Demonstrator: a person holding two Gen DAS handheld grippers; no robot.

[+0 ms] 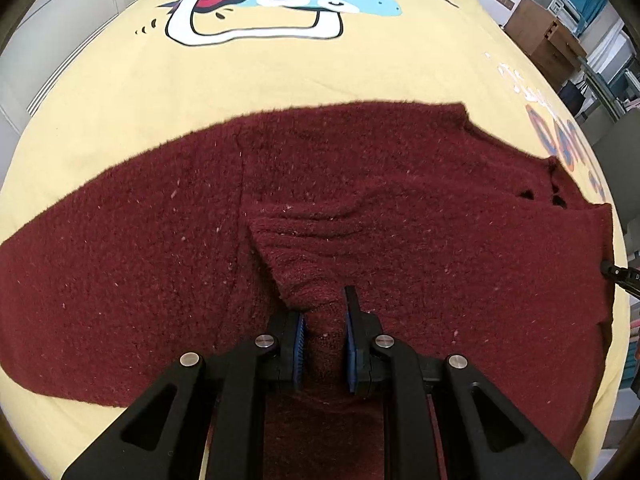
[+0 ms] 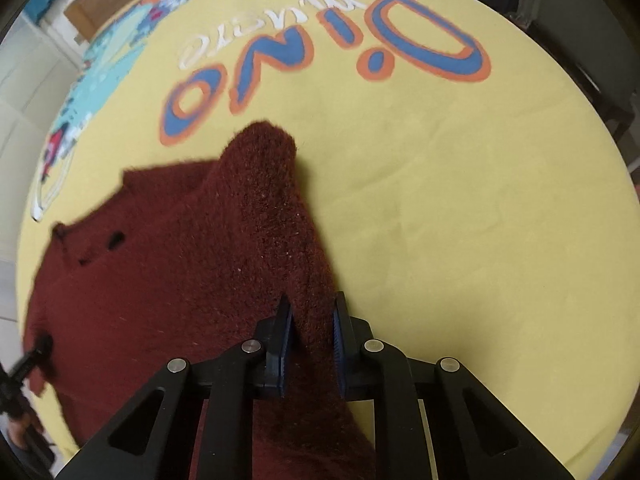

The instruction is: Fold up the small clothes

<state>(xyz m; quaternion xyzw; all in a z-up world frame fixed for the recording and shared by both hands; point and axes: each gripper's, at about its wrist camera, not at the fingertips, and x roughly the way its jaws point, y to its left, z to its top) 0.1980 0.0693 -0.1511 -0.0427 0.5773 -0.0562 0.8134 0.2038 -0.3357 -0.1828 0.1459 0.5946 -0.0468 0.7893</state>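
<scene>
Your left gripper (image 1: 325, 312) is clamped on a raised fold of the dark red sweater (image 1: 360, 208), which lies spread on the yellow cloth (image 1: 280, 76) with cartoon print. Your right gripper (image 2: 310, 320) is closed on the sweater's sleeve (image 2: 268, 200), and this sleeve runs forward from the fingers toward the "Dino" lettering (image 2: 320, 60).
</scene>
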